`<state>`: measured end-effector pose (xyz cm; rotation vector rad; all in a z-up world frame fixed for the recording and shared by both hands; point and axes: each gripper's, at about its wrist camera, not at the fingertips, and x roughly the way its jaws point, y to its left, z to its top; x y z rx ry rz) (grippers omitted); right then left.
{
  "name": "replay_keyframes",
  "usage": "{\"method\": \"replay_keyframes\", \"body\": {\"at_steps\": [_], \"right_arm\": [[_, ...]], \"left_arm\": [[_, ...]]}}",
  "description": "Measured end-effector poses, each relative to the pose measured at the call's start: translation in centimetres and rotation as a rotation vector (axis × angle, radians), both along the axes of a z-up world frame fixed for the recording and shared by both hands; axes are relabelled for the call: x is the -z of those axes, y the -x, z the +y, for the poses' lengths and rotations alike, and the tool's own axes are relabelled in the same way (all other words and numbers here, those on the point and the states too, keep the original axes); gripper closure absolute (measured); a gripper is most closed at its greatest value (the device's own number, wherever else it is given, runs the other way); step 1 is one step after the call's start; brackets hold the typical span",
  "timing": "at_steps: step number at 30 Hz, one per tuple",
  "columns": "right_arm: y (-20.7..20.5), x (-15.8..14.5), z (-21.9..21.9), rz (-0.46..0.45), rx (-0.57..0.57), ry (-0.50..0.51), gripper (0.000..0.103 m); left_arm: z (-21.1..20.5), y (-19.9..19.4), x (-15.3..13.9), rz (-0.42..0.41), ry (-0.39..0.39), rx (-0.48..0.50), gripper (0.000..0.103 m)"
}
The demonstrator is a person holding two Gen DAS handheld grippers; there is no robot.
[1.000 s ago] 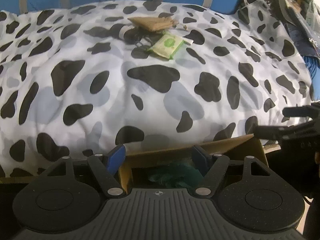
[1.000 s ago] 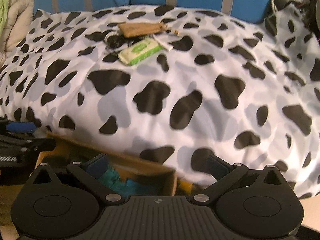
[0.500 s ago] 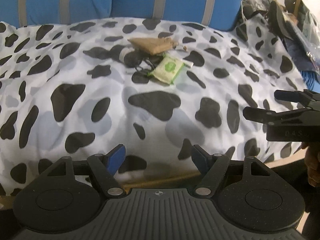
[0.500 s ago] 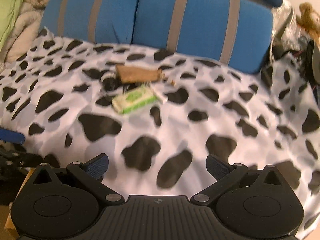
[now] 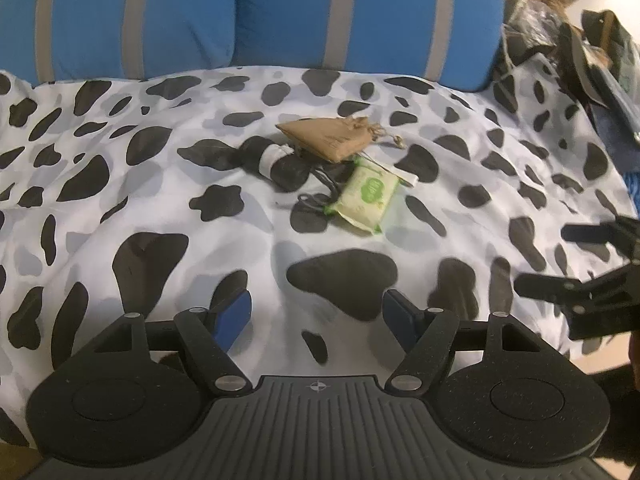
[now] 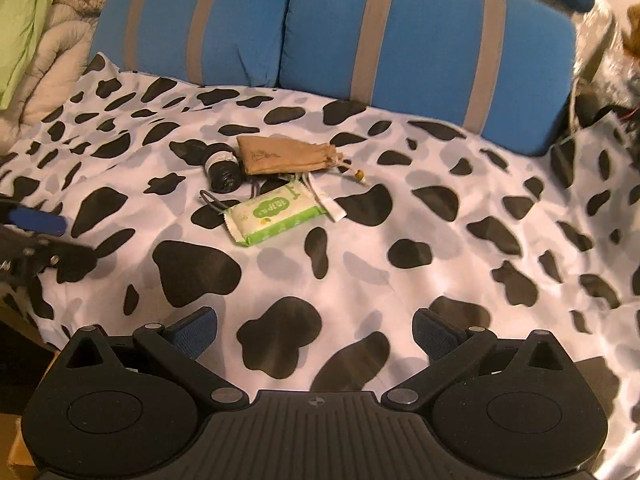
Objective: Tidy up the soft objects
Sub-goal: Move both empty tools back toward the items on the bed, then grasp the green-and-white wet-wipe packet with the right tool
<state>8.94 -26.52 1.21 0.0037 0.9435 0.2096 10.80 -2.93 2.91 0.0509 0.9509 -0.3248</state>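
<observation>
A small pile lies mid-bed on the cow-print cover: a brown drawstring pouch, a black roll with a white band, a green-and-white wipes pack and a thin black cord. The same pouch, roll and wipes pack show in the right wrist view. My left gripper is open and empty, well short of the pile. My right gripper is open and empty, also short of it. Each gripper shows at the edge of the other's view.
Two blue cushions with grey stripes stand behind the bed. Bags and clutter are piled at the right. A green and beige quilt lies at the far left. A cardboard corner shows bottom left.
Both grippers rose and moved forward from above a cardboard box at the bed's near edge to over the cover. The box has dropped out of view. The pile looks nearer.
</observation>
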Motion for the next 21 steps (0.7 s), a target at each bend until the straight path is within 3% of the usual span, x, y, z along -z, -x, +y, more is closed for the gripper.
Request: {"method": "replay_keyframes", "body": {"at_steps": [21], "right_arm": [[-7.6, 2.1, 1.0, 0.053, -0.087, -0.116, 0.000]], "left_arm": [[0.2, -2.1, -0.8, -0.003, 0.001, -0.040, 0.031]]}}
